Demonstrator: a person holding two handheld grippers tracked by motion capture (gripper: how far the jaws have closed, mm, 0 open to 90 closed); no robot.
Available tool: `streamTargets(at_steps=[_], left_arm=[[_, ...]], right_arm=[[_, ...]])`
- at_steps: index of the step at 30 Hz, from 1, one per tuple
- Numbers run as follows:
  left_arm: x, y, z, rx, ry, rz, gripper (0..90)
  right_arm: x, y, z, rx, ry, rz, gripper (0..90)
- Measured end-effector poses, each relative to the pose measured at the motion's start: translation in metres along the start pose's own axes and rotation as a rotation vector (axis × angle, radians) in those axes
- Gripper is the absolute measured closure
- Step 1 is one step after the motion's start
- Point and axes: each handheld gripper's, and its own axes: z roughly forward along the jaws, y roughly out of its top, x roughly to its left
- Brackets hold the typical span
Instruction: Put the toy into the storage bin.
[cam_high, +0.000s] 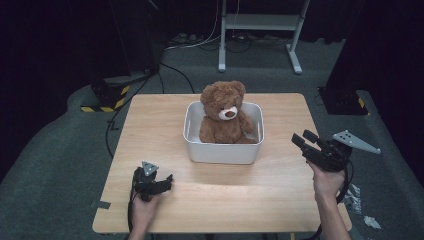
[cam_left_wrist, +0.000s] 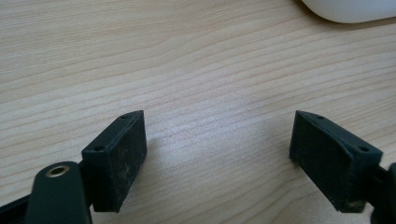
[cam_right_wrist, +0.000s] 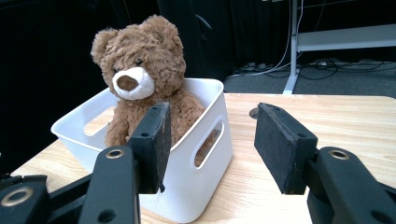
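Right now your table (cam_high: 210, 200) holds one white bin (cam_high: 223, 150) near its middle, and the bear (cam_high: 223, 114) sits upright inside it, head well above the rim. Your right gripper (cam_high: 304, 139) is held up off the table to the bin's right, aimed at it, jaws spread with nothing between them; your left gripper (cam_high: 169, 179) rests low on the wood near the front edge, jaws also spread and empty. By my reading you are at the approach, before any grasp. Next, I think, you need the right gripper carried over the rim and closed on the bear's head or body, not the bin wall. From the right gripper view you get the bear's face and the bin's handle slot (cam_right_wrist: 208, 142); the left gripper view gives bare wood and a corner of the bin (cam_left_wrist: 348, 9).
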Motion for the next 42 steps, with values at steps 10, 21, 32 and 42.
streamTargets(at_steps=[10,21,32,42], left_arm=[[0.000,0.000,0.000,0.000,0.000,0.000,18.8],[0.000,0.000,0.000,0.000,0.000,0.000,18.8],[0.000,0.000,0.000,0.003,-0.001,0.003,18.8],[0.000,0.000,0.000,0.000,0.000,0.000,18.8]], right_arm=[[-0.004,-0.006,-0.004,0.004,-0.013,0.011,45.9],[-0.007,-0.014,-0.005,0.010,-0.010,0.023,45.7],[-0.009,-0.025,-0.003,0.033,-0.021,0.038,45.6],[-0.011,-0.033,-0.001,0.050,-0.030,0.034,45.6]])
